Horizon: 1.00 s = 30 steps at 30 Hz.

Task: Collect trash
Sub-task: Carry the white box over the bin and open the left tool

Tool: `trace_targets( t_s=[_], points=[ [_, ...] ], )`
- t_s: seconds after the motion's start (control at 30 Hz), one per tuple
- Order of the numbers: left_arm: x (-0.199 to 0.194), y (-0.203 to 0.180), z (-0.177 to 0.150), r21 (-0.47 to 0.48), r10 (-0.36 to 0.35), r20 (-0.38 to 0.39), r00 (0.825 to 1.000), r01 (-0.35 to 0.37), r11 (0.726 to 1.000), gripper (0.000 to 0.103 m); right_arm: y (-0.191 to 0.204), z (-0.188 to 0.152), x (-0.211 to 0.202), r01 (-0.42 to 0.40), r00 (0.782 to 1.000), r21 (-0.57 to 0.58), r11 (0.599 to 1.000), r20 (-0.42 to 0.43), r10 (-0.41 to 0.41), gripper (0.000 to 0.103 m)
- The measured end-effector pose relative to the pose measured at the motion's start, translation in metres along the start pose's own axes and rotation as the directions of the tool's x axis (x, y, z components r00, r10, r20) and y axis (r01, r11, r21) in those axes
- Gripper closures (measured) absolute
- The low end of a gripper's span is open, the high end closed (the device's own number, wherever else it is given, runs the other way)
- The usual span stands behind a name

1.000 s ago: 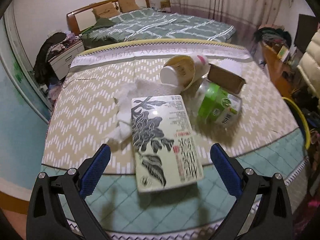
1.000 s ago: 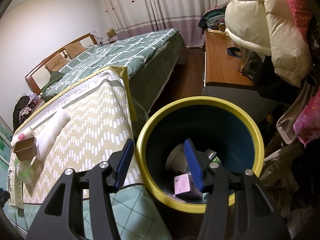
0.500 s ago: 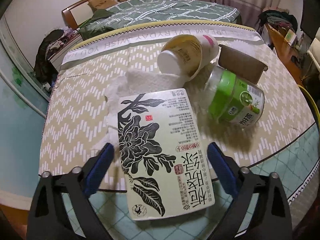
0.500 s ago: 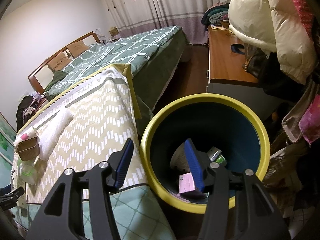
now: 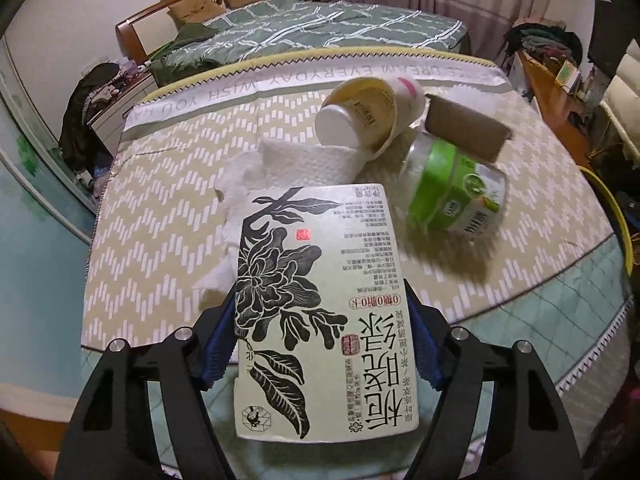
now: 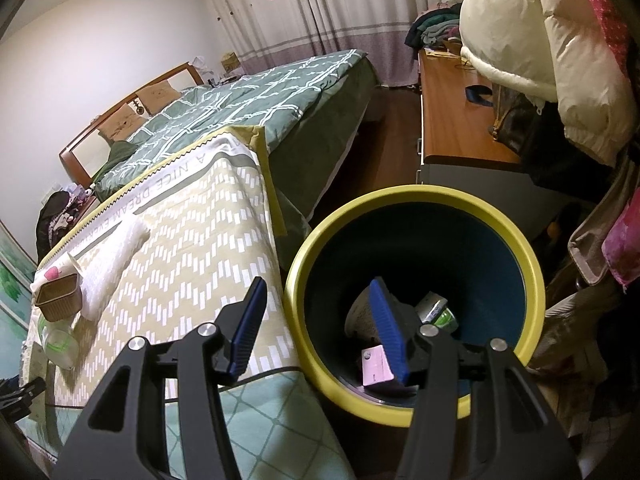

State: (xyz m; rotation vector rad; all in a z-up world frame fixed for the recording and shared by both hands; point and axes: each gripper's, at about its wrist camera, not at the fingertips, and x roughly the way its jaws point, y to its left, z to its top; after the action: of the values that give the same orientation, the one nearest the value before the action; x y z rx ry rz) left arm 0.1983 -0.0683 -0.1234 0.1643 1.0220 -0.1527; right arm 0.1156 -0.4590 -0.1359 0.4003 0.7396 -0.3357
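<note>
Grasp step: left gripper (image 5: 320, 340) jaws closing around the tea box (image 5: 320, 300) at the bed's near edge, pads about touching, right gripper (image 6: 316, 328) apart, empty over the bin (image 6: 416, 404); next needs firm clamp, lift, carry to bin.

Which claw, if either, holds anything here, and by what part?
The left claw is closing on the flat pale-green tea carton, pads at its long side edges. The right claw is empty.

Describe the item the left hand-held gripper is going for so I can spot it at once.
On the zigzag-patterned mattress, at its near edge in front of the litter pile, lies a flat pale-green tea carton. The left hand-held gripper is closing around it. Unlike the round cup and jar behind, it is rectangular with a black flower print.
</note>
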Motion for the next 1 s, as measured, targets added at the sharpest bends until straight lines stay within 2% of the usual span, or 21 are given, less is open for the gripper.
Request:
trace_targets(
  t_s=[0.27,0.43,0.57,0.77,1.0],
  points=[
    [-0.039,-0.012,-0.009,0.03,-0.043,0.061,0.997,0.041,0.999,0.031,0.001,-0.001,-0.003,0.006,1.0,-0.013,1.0,0.009,-0.006,0.052],
    [-0.065,-0.041,-0.001,0.102,-0.099,0.109,0.989,0.088,0.991,0.031,-0.003,-0.004,-0.025,0.003,0.999,-0.033,0.999,0.043,-0.002,0.052],
    [-0.075,-0.069,0.011,0.163,-0.164,0.13,0.978,0.142,0.976,0.031,-0.011,-0.004,-0.048,0.033,0.996,-0.055,0.998,0.085,-0.029,0.052],
    [-0.076,-0.133,0.038,0.277,-0.271,0.116,0.956,0.231,0.933,0.031,-0.041,-0.006,-0.077,0.083,0.988,-0.047,0.995,0.132,-0.076,0.052],
    [-0.069,-0.231,0.067,0.411,-0.381,0.059,0.922,0.326,0.852,0.031,-0.081,-0.014,-0.093,0.121,0.982,-0.008,0.993,0.144,-0.118,0.052]
  ],
)
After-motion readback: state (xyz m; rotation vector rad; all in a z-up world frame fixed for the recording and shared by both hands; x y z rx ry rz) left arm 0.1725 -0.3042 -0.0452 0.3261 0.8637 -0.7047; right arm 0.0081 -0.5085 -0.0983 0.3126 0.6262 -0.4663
